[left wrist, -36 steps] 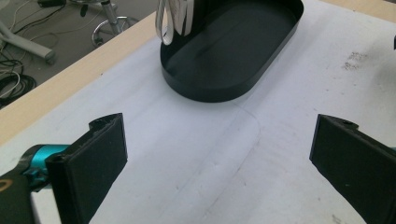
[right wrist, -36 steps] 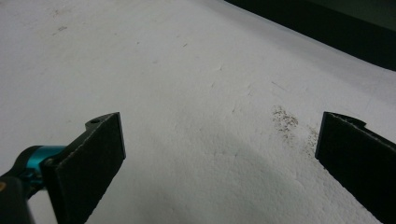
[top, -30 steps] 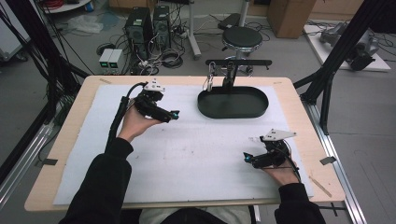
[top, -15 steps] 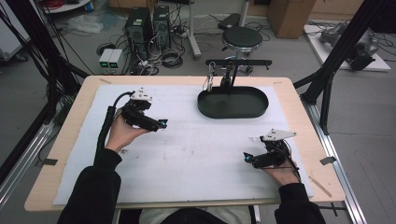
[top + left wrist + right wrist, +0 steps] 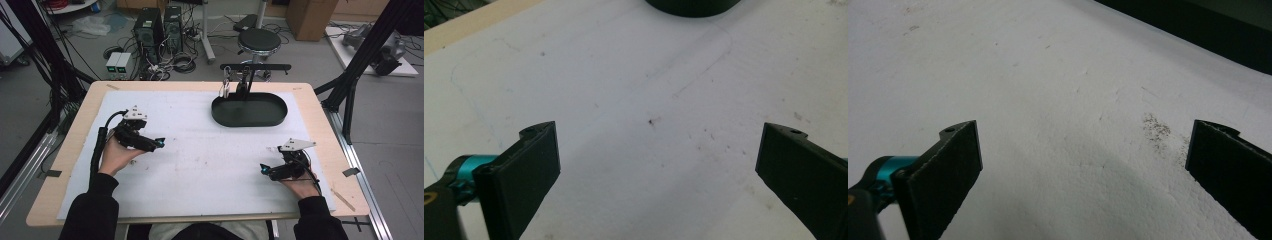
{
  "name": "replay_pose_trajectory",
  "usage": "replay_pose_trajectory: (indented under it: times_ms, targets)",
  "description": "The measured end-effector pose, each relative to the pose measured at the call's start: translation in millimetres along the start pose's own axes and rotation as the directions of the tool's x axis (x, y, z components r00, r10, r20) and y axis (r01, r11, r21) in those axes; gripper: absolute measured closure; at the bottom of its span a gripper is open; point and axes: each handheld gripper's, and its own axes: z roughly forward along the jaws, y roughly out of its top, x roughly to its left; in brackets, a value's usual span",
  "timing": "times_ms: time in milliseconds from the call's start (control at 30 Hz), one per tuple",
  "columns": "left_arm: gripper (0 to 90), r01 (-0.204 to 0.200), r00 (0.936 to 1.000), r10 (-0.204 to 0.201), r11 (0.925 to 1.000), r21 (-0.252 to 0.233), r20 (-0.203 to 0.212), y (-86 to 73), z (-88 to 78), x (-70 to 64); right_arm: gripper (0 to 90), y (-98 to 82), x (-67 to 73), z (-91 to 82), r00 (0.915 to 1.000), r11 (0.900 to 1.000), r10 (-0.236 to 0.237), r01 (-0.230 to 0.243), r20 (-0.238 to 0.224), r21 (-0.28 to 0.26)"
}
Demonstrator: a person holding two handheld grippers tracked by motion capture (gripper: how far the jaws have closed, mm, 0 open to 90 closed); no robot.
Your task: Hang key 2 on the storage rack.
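a: black tray point(image 5: 249, 111) is seen at the far middle of the white mat point(image 5: 200, 160), well apart from both grippers, with a small rack point(image 5: 235, 82) at its far rim.

b: what has been changed in the last second?

a: the left gripper point(image 5: 159, 143) has been drawn back from near the tray toward the left side of the mat. the right gripper point(image 5: 263, 170) has hardly been moved.

b: and the jaws?

a: both pairs are spread wide, with nothing held; bare mat is seen between them in each gripper view.

b: so what is meant for the work?

a: a retreat from the tray is suggested, so either a step is judged finished or a fresh approach is being prepared.
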Motion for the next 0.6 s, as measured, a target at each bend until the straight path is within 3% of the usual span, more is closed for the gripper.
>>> replay_pose_trajectory:
  times_ms: [100,300,600]
  targets:
    - [4.5,-0.006,0.9999,0.006,0.9998,0.018,-0.011,-8.6,-4.5,0.7,0.8,0.1,0.4,0.5,1.0000,1.000,-0.001,0.001,-0.005,0.001]
    - [4.5,0.007,0.9996,-0.007,0.9998,-0.017,-0.028,-26.1,-12.7,-0.2,0.8,0.3,1.4,1.5,1.0000,1.000,-0.004,0.004,-0.007,0.005]
    - [4.5,0.059,0.9970,-0.061,0.9973,-0.042,-0.047,-63.8,-27.4,3.1,0.8,0.2,2.2,1.9,0.9999,1.000,-0.004,0.004,-0.009,0.010]
